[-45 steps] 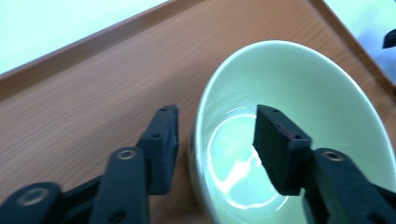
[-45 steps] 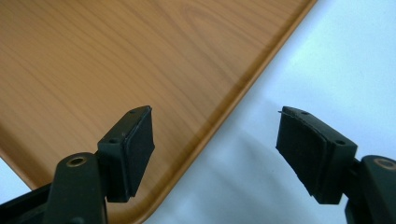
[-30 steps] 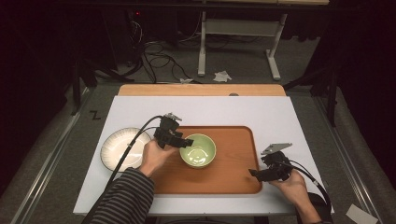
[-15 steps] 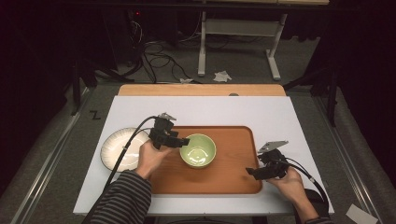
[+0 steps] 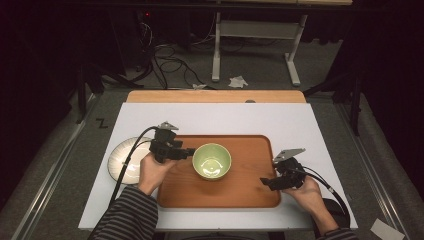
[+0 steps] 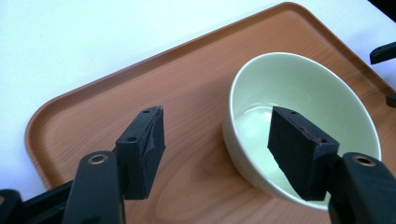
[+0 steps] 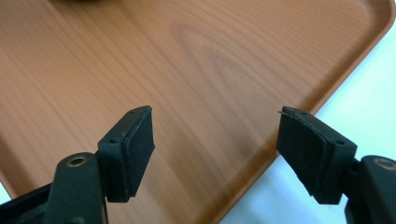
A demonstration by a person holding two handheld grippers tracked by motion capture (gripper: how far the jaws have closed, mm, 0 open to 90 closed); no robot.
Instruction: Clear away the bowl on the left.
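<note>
The bowl [image 5: 212, 161] is pale green, glossy inside and out. It sits on a tray [image 5: 250, 186] of warm reddish-brown with a wood-grain pattern of darker streaks. The surface [image 5: 220, 117] is white, with a light wooden strip along its far edge. The plate [image 5: 120, 161] is white with fine radial ribbing. Both grippers are matte black, their jaws black too. The person's left sleeve [image 5: 122, 216] is striped dark grey and light grey.
</note>
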